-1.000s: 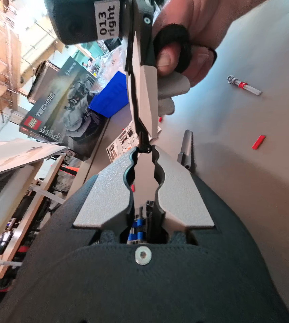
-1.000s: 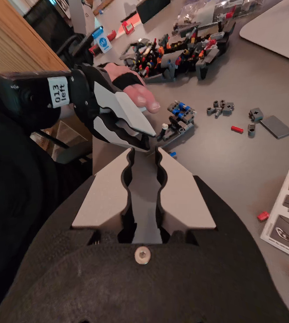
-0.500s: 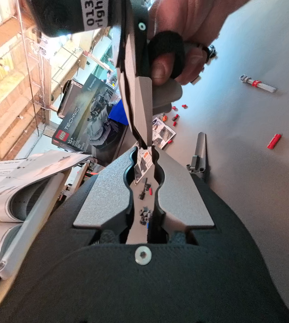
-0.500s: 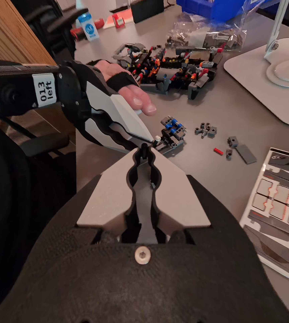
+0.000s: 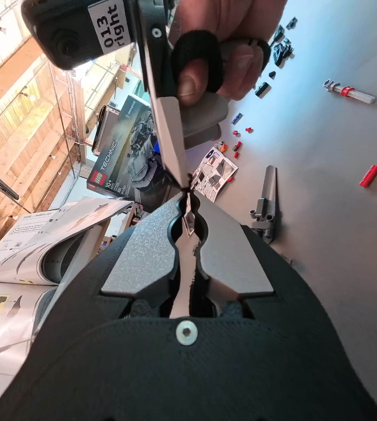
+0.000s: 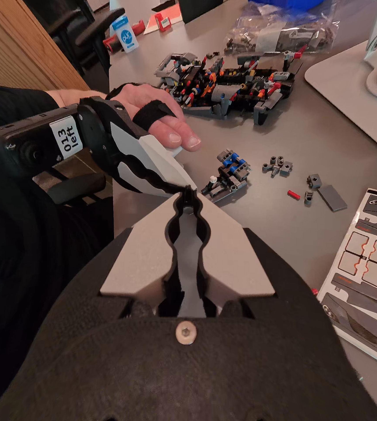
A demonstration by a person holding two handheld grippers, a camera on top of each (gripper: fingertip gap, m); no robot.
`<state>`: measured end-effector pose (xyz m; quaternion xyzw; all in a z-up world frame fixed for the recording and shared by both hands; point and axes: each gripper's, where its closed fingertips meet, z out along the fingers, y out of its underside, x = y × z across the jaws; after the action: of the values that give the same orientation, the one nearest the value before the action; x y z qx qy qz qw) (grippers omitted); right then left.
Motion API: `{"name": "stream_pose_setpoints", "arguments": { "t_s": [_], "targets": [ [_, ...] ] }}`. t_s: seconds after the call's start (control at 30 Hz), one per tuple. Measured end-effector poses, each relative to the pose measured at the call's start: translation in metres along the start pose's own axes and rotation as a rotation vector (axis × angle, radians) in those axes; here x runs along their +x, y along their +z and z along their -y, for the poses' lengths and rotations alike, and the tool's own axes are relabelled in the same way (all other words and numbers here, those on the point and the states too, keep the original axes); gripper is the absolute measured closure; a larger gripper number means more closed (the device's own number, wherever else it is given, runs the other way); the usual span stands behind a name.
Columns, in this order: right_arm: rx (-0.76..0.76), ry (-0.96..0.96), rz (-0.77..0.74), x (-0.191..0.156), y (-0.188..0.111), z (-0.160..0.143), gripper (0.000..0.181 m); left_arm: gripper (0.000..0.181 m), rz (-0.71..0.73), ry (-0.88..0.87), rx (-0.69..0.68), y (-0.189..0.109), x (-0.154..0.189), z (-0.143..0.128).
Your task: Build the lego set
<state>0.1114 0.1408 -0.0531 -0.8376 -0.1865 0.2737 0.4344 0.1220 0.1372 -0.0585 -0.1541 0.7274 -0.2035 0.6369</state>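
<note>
Both grippers were brought tip to tip at frame centre in both views. A small black pin (image 6: 187, 191) was pinched in the right gripper (image 6: 188, 196), jaws narrowed onto it; a second ago those jaws were empty and apart. The left gripper (image 6: 188, 186) jaws were also closed at the pin, so which one carried it could not be told. A handover was likely. The sub-assembly (image 6: 229, 175) lay untouched on the counter (image 6: 262, 218), right of centre.
</note>
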Motion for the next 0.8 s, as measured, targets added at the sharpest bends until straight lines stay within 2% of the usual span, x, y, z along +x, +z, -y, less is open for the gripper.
{"name": "stream_pose_setpoints", "arguments": {
  "t_s": [0.07, 0.23, 0.4, 0.47, 0.57, 0.8],
  "targets": [
    [0.035, -0.001, -0.007, 0.0, -0.001, 0.004, 0.176, 0.181, -0.003, 0.013, 0.001, 0.001, 0.004, 0.001],
    [0.017, -0.023, -0.026, 0.002, -0.002, 0.0, 0.176, 0.181, -0.032, 0.004, 0.017, 0.0, 0.008, 0.003],
    [-0.085, -0.066, -0.062, 0.005, -0.005, -0.011, 0.177, 0.176, 0.037, -0.014, 0.015, -0.005, -0.018, 0.001],
    [-0.134, -0.084, -0.057, 0.002, -0.003, -0.015, 0.176, 0.166, -0.003, 0.039, 0.034, -0.005, -0.01, 0.004],
    [-0.199, -0.111, -0.053, -0.001, 0.001, -0.021, 0.176, 0.163, -0.016, 0.155, 0.03, -0.005, 0.0, 0.007],
    [-0.335, -0.142, -0.054, -0.004, 0.006, -0.031, 0.176, 0.162, -0.038, 0.33, 0.001, -0.004, 0.016, 0.004]
  ]
}}
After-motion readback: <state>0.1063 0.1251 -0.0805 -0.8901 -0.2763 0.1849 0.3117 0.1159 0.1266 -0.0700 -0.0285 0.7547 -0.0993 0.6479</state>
